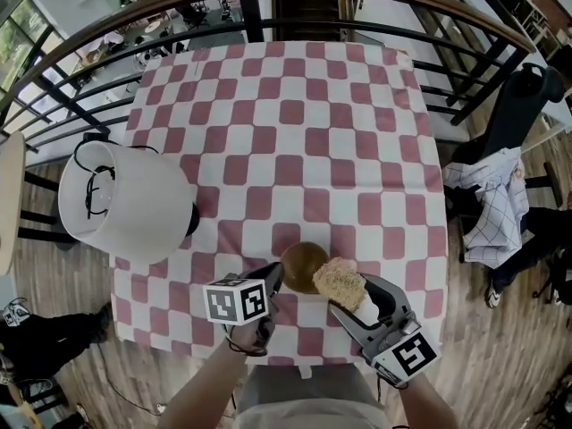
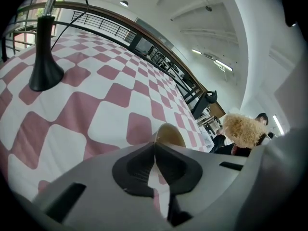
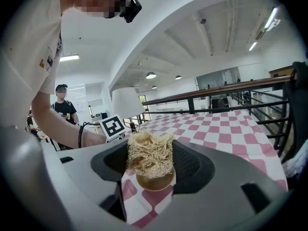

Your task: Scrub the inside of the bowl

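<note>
Holding the scrubber: my right gripper (image 1: 345, 290) is clenched on a loofah scrubber (image 1: 338, 281); in the right gripper view the pale fibrous wad (image 3: 150, 153) fills the gap between both jaws.
Scrubber position: in the head view it lies over the right rim of the bowl (image 1: 299, 264). In the right gripper view it covers the upper part of the bowl (image 3: 154, 181). I cannot tell if it touches the inside.
Left gripper: my left gripper (image 1: 273, 281) has its jaws pressed together at the tips, as the left gripper view shows (image 2: 155, 146). The tips are right at the left rim of the bowl (image 2: 169, 134). I cannot tell if the rim is pinched between them.
Bowl: small, round, brown, standing upright on the table near the edge closest to me, between the two grippers.
Table: it is covered with a pink and white checkered tablecloth (image 1: 295, 150).
Lamp: a lamp with a white lampshade (image 1: 125, 199) stands at the left side of the table, well apart from the bowl; its black base (image 2: 44, 73) is on the cloth.
Behind: a dark railing (image 1: 268, 27) runs past the far edge of the table.
</note>
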A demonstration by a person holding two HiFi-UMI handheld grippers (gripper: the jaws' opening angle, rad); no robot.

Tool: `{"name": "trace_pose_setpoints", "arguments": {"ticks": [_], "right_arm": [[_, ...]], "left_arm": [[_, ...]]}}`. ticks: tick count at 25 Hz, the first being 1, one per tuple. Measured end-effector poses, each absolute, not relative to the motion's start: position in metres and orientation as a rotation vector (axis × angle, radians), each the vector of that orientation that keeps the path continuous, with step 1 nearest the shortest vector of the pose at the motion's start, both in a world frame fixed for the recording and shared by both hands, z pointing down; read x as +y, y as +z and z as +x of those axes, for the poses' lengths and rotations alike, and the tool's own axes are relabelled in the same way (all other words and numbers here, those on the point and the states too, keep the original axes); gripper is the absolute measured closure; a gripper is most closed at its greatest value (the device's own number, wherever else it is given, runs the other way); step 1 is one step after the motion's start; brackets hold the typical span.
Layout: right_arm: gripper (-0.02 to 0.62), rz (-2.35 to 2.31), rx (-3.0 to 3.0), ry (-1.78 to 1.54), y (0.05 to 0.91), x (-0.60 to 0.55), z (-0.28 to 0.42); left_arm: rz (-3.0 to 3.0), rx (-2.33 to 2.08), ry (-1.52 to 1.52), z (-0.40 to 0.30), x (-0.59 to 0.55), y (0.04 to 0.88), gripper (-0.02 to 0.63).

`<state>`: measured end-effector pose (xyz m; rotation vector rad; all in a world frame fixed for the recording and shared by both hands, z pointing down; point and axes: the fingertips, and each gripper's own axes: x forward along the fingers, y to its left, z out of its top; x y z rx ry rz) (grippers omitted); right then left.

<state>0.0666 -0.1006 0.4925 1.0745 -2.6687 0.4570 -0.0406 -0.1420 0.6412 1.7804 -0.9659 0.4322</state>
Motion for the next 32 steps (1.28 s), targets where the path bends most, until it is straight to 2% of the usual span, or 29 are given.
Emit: {"name": "trace_pose_setpoints", "arguments": {"ticks": [9, 11, 17, 25, 32], "right_arm": [[0.345, 1.102, -2.665, 0.440, 0.486, -0.098, 0.068], [0.345, 1.106, -2.671, 0.423, 0.481, -0.097, 0.067], [0.345, 1.114, -2.698, 0.368, 0.459, -0.092, 0.065], [0.345, 1.139, -2.764, 0.299, 0.417, -0.091, 0.059], [0.345, 1.229, -2.729, 0.266, 0.370, -0.106, 0.058]], "left_arm": [[1.752, -0.994, 0.384, -0.049, -0.137, 0.639, 0.584], [1.757, -1.013, 0.377, -0.052, -0.136, 0.637, 0.548], [1.796, -1.056, 0.363, -0.060, -0.129, 0.614, 0.541], [1.918, -1.158, 0.221, -0.077, -0.126, 0.538, 0.546], [2.108, -1.302, 0.030, -0.094, -0.127, 0.433, 0.580]]}}
